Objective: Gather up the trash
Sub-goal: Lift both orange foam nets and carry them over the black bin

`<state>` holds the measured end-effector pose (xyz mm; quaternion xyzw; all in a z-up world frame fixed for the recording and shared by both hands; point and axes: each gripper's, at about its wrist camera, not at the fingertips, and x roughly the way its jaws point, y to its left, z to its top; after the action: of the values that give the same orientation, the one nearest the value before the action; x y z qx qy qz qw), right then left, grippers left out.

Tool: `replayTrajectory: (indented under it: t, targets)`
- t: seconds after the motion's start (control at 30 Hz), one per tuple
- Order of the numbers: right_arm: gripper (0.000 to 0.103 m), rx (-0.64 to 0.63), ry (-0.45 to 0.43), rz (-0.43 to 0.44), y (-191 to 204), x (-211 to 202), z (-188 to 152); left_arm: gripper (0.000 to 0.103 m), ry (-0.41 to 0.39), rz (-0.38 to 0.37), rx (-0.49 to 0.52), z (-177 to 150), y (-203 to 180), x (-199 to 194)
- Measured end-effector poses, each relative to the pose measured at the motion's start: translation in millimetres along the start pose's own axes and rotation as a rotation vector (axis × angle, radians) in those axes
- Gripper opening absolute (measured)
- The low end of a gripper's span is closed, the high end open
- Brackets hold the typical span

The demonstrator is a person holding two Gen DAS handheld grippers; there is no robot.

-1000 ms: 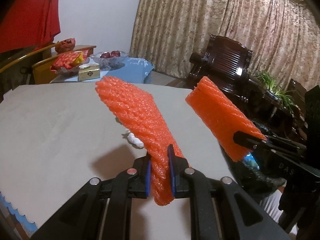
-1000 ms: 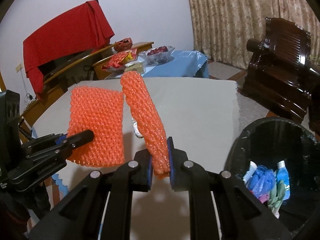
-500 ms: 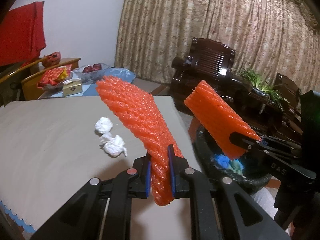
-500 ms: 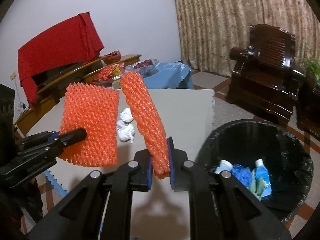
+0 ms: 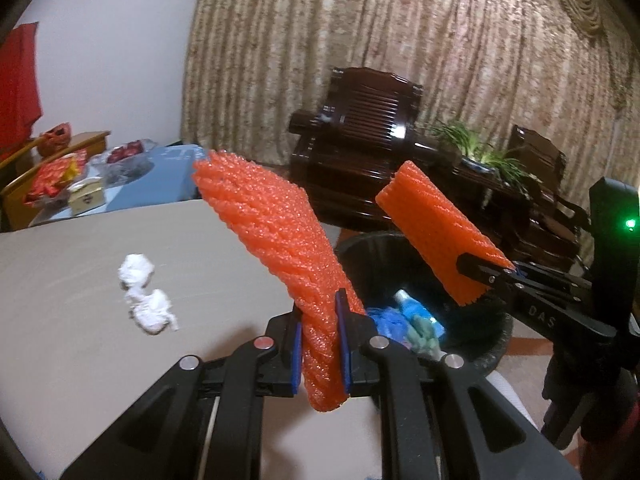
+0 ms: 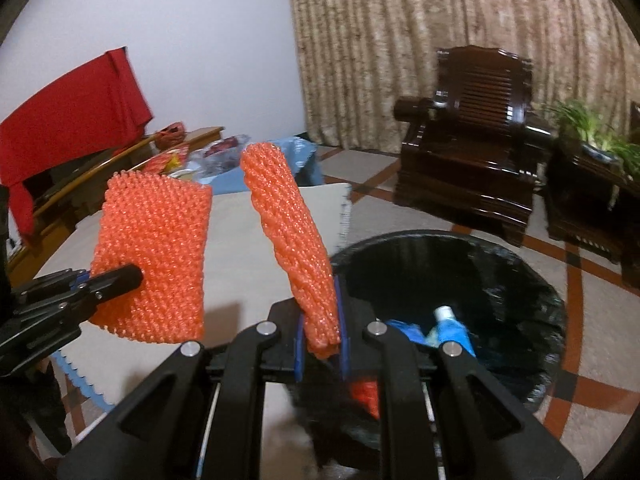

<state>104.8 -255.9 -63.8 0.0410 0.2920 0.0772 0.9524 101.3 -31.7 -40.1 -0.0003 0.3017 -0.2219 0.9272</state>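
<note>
My left gripper point(image 5: 320, 344) is shut on an orange foam net sleeve point(image 5: 280, 240) and holds it up near the table's right edge. My right gripper point(image 6: 320, 340) is shut on a second orange foam net sleeve point(image 6: 288, 232), above the near rim of the black bin point(image 6: 520, 272). Each sleeve also shows in the other view: the right one point(image 5: 440, 236) over the bin point(image 5: 368, 256), the left one point(image 6: 156, 256) over the table. The bin holds blue and white trash point(image 6: 448, 328). Two crumpled white tissues point(image 5: 144, 292) lie on the beige table point(image 5: 60, 280).
A dark wooden armchair point(image 6: 472, 160) and a potted plant point(image 5: 480, 152) stand behind the bin, before a patterned curtain. A side table with a blue cloth, a fruit bowl and snack packs point(image 5: 100, 176) stands beyond the beige table. Tiled floor point(image 6: 592, 360) surrounds the bin.
Both grippers have swung right from over the table toward the bin, each still holding its sleeve. The bin now sits closer and under the right gripper.
</note>
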Motion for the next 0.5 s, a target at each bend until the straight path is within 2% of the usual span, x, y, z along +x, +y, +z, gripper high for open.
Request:
replayTrajectory:
  t: [0.2,0.5]
  targets:
    - [0.012,0.058,0.011,-0.082,-41.8,3.1,-11.2,0.014,0.04,-0.088,0.033,3.5,-27.5,35.2]
    - [0.012,0.115,0.03,-0.173,-92.4,8.9,-24.5,0.014,0.092,-0.162,0.108,7.2,-74.3,89.9]
